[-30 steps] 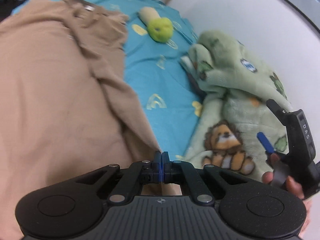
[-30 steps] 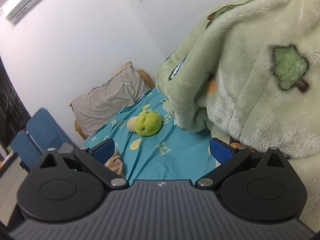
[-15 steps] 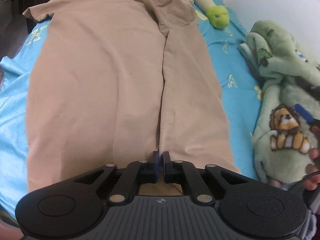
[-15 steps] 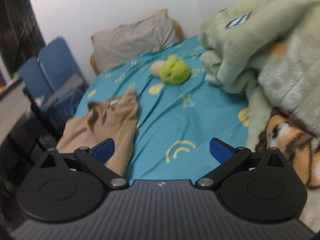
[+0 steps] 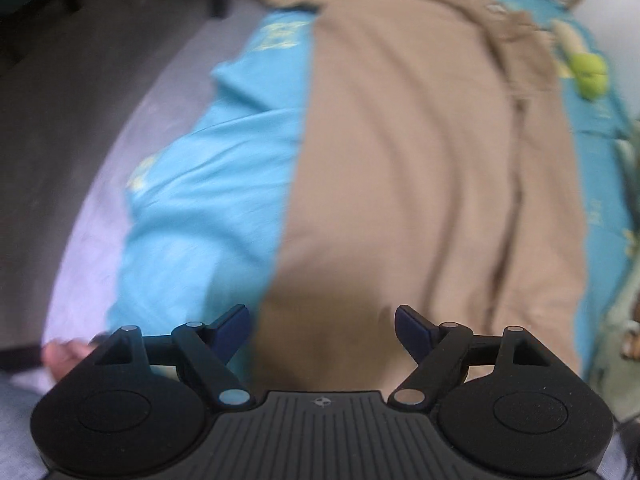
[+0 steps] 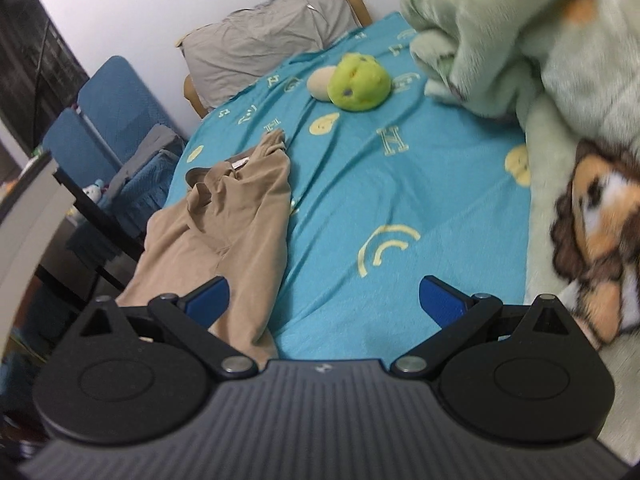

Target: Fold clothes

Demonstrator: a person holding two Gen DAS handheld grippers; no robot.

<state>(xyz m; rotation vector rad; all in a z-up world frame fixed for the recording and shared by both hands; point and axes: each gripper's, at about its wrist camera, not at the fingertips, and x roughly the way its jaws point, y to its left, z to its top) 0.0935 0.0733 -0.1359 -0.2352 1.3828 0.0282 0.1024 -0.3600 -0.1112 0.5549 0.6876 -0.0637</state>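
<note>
A tan garment [image 5: 420, 168] lies spread lengthwise on the blue bedsheet [image 5: 208, 208], with one side folded over along a long crease. My left gripper [image 5: 322, 330] is open and empty, just above the garment's near hem. The view is blurred by motion. In the right wrist view the garment [image 6: 224, 232] lies at the left with its collar end bunched. My right gripper [image 6: 324, 300] is open and empty, hovering above the sheet [image 6: 380, 200] beside the garment's right edge.
A green plush toy [image 6: 358, 82] lies near the head of the bed, also in the left wrist view [image 5: 588, 72]. A green fleece blanket [image 6: 560, 60] with a lion print is piled at the right. A grey pillow [image 6: 264, 40] and blue chairs [image 6: 104, 120] stand beyond. The floor [image 5: 80, 100] lies left of the bed.
My left gripper has opened and let go of the garment's hem, and has swung left. My right gripper has moved lower and closer to the sheet, staying open.
</note>
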